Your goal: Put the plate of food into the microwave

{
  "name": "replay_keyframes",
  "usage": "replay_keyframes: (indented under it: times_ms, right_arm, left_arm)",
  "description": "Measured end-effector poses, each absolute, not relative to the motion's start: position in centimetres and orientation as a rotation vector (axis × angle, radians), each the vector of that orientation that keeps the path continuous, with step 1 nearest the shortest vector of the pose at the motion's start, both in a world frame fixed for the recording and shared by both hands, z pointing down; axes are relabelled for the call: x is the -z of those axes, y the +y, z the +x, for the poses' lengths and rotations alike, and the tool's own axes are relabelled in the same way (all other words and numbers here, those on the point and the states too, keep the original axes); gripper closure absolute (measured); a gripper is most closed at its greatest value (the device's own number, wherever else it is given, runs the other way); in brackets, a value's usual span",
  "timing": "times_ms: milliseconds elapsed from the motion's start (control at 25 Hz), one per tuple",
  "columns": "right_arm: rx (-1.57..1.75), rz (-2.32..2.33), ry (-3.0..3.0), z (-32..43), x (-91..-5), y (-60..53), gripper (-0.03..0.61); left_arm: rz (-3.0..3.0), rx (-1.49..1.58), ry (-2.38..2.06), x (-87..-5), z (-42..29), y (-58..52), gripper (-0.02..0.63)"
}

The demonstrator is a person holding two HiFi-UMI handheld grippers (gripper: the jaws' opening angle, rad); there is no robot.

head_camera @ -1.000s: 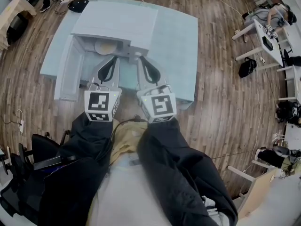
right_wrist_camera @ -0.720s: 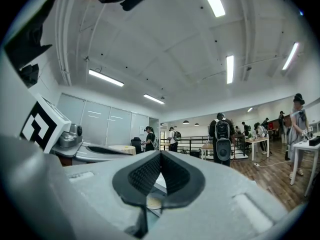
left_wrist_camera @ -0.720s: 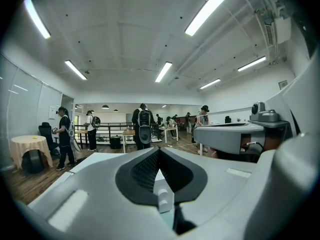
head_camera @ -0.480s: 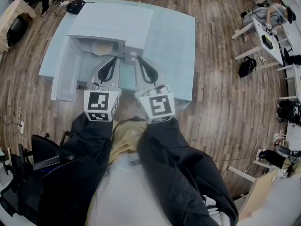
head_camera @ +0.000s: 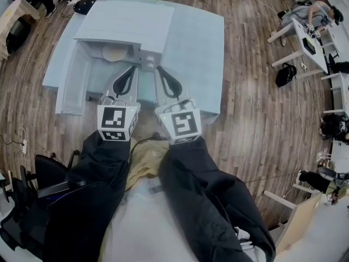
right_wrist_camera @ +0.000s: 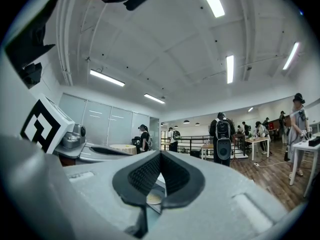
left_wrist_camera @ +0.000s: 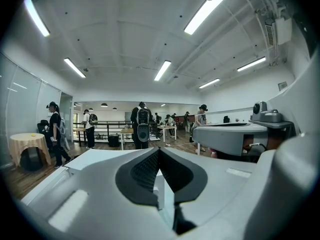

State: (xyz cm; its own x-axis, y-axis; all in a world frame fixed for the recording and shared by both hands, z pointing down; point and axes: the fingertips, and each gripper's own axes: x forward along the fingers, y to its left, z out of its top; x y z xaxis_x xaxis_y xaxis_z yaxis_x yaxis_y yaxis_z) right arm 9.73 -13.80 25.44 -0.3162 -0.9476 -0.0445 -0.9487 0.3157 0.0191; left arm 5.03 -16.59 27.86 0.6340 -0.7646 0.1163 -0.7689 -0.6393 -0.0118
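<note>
Plate of food (head_camera: 114,53) lies inside the microwave (head_camera: 128,23); left gripper (head_camera: 132,68) and right gripper (head_camera: 159,69) pressed together, empty; door (head_camera: 70,86) open, closing it judged the only step left.

We hold the left gripper (head_camera: 132,69) and right gripper (head_camera: 159,69) out side by side, near level, on dark-sleeved arms (head_camera: 188,168). Both pairs of jaws are pressed together with nothing between them.
</note>
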Motion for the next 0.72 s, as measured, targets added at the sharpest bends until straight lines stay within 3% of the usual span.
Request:
replay_keyframes:
  times_ms: [720]
  right_arm:
    - [-0.003,-1.833,2.519,10.9,-27.2,-13.1,0.586]
  left_arm:
    - [2.801,-0.228,-1.286,-29.4,6.6,-15.6,0.618]
